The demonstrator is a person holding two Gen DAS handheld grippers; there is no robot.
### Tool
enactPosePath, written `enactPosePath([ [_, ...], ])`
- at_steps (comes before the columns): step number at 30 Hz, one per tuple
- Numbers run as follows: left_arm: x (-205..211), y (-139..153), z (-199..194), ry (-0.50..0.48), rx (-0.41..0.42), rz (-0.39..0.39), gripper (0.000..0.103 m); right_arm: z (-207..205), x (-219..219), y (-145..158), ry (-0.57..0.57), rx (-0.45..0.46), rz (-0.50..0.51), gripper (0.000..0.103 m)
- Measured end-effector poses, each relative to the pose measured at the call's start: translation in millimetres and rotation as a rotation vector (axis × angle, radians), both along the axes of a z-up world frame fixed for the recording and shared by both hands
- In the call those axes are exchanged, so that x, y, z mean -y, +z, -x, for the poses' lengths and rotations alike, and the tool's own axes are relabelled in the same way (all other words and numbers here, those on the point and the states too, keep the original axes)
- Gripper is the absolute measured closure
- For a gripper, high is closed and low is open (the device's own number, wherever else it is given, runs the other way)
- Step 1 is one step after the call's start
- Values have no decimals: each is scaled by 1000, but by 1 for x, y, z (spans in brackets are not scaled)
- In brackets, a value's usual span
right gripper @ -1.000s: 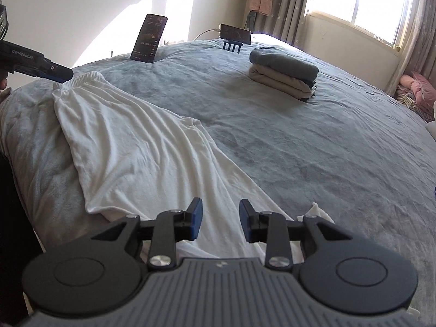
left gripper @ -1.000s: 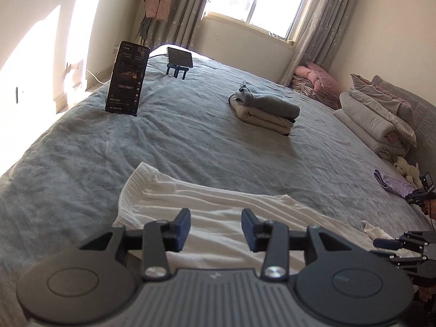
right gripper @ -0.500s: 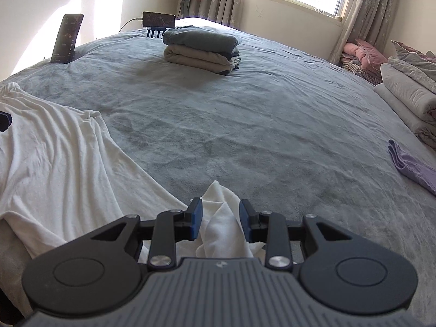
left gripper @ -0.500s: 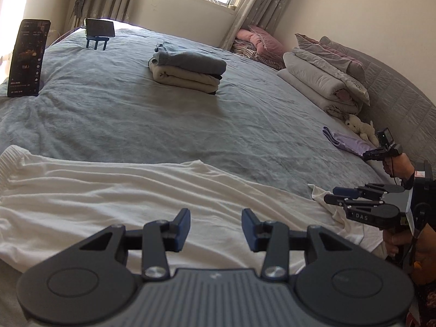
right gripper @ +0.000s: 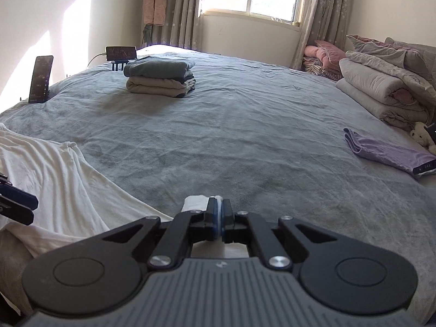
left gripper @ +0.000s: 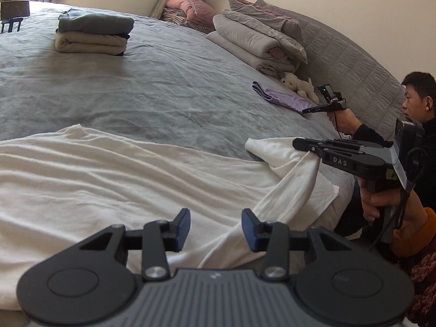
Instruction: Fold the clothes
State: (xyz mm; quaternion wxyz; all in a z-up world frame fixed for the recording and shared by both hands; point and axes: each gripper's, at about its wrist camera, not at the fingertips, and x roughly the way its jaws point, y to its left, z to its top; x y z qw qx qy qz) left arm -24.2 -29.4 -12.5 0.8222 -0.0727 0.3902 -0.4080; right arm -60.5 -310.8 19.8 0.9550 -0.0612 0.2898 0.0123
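Two grippers over a grey bed (right gripper: 245, 136), white garment (left gripper: 109, 179) spread along the near edge (one corner lifted), right gripper (right gripper: 218, 212) clamped on it, left gripper (left gripper: 215, 230) spread, empty

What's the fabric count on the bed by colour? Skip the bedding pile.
White: 1, white garment, pinched by the right tool
Grey: 1, top of the folded stack
Beige: 1, under it
Purple: 1, purple cloth
Total: 4

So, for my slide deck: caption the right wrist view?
Right gripper shut on a white garment corner, above a grey bed with folded clothes.
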Motion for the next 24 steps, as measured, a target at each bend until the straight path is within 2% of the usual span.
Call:
enactPosePath([
  [4,19,-3,3,-61,3,3,61,25,16,2,-57,6,-22,101],
  [9,36,-2,6,-118,9,5,60,52,29,-9,-120,-41,-108,101],
  [14,47,-1,10,-176,17,-21,59,68,33,-30,-152,-138,-186,101],
  [17,53,1,6,-184,17,-44,59,72,35,-35,-155,-180,-189,101],
  [19,56,2,3,-184,19,-64,59,73,35,-36,-158,-194,-184,89],
  [24,64,9,-7,-194,50,-94,59,68,39,-18,-130,-139,-217,86],
])
